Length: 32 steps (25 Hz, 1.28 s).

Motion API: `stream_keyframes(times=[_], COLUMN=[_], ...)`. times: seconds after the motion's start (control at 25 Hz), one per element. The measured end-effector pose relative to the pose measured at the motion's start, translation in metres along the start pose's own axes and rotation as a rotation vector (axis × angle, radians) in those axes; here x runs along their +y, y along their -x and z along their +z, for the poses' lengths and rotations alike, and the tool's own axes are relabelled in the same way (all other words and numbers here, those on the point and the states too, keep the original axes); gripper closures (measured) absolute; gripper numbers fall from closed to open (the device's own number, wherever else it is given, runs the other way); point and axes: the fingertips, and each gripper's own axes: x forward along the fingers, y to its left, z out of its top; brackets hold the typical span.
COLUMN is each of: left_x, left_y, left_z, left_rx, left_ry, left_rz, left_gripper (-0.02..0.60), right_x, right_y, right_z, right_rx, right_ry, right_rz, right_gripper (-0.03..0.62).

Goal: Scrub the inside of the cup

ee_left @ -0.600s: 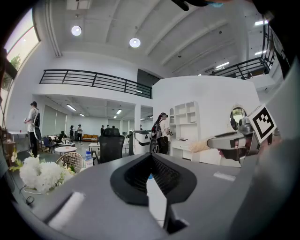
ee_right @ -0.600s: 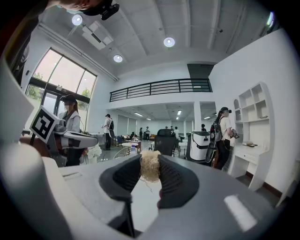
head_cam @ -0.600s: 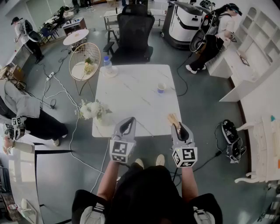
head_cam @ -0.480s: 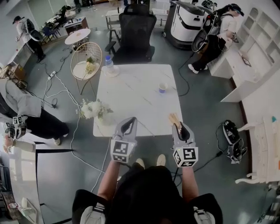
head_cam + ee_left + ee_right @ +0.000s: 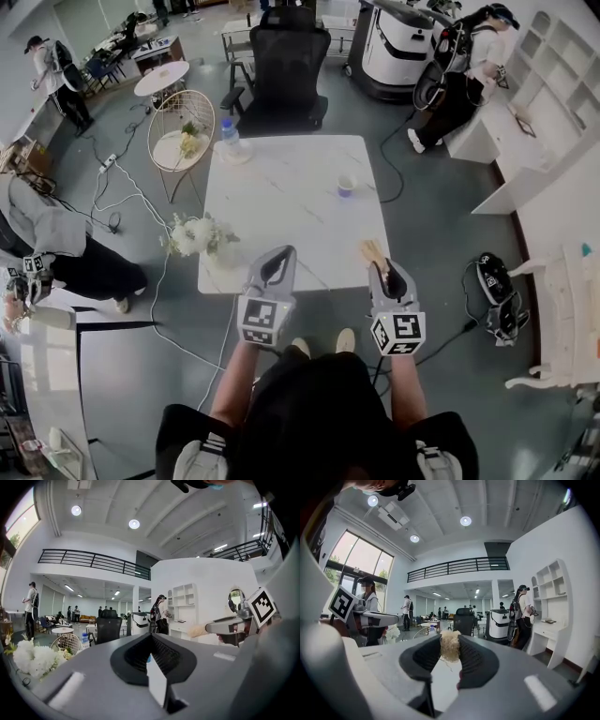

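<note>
A small white and blue cup (image 5: 346, 187) stands on the right side of the white table (image 5: 291, 206), well ahead of both grippers. My left gripper (image 5: 280, 257) hovers over the table's near edge. Its jaws are shut with nothing between them (image 5: 151, 637). My right gripper (image 5: 380, 268) is level with it, off the table's near right corner, shut on a tan fibrous scrubber (image 5: 371, 251). The scrubber's tuft (image 5: 450, 649) sticks out past the fingertips (image 5: 450, 641). Each gripper shows in the other's view, the right (image 5: 234, 626) and the left (image 5: 370, 618).
A water bottle (image 5: 230, 139) stands at the table's far left corner and a bunch of white flowers (image 5: 197, 234) at its near left edge. A black office chair (image 5: 286, 66) is behind the table, a wire chair (image 5: 182, 131) at its left. Cables cross the floor; people stand around.
</note>
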Motion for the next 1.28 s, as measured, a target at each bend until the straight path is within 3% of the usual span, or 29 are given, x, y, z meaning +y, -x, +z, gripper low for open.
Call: stream_keyframes(times=[0.6,1.28], left_x=[-0.005,0.01], left_y=[-0.053,-0.208], left_z=[0.014,0.022], left_rx=[-0.019,-0.009], left_ry=[0.009,0.014], left_rz=[-0.057,0.014], left_gripper=[0.574,0.574], right_x=[-0.043,-0.141], right_y=[-0.022,-0.154], right_z=[-0.002,-0.002], right_rx=[0.021,0.058], right_ry=[-0.037,-0.058], right_rz=[-0.049,0.067], right_gripper=[0.487,0.487])
